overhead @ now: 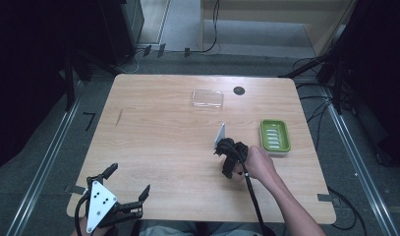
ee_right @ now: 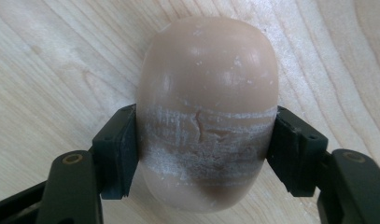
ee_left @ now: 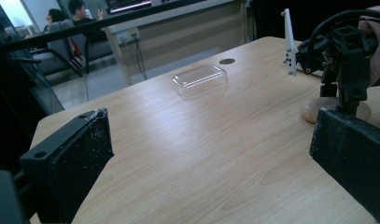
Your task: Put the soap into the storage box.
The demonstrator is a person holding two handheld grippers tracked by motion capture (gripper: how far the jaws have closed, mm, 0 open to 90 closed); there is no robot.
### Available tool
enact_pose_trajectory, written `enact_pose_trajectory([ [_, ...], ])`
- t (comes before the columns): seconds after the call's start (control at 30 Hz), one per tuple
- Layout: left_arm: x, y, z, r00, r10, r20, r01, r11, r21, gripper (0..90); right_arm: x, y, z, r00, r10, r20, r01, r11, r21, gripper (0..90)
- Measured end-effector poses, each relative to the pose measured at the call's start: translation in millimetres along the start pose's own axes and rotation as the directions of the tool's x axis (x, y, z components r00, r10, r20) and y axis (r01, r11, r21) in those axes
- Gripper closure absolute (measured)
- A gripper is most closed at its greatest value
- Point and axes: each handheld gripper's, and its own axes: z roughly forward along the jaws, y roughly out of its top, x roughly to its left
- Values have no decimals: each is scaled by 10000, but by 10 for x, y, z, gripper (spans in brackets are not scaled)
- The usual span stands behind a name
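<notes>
Green soap dish (overhead: 275, 136) just right, clear lid (overhead: 207, 98) farther off; right gripper (ee_right: 204, 154) clamped on beige soap (ee_right: 207, 93); left gripper (overhead: 128, 189) wide, empty.

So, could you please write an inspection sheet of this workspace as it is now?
Surface: wooden table, small dark round spot near far edge.
Job's things: beige soap bar lying on the table; green soap dish to its right.
Clutter: clear plastic lid at the far side.
Grippers: right gripper shut on the soap bar; left gripper open, holding nothing, at the near left corner.
Cables: black cable trails from right gripper; more on the floor.
Surroundings: grey floor, dark stands, people seated far off.
</notes>
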Motion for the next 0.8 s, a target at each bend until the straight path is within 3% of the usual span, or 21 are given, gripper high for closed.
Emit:
enact_pose_trajectory([
  [0.8,-4,0,-1,10000,22,0,-22,10000,-16,0,-34,-97,-179,9997,-242,24,242,9996,169,332],
])
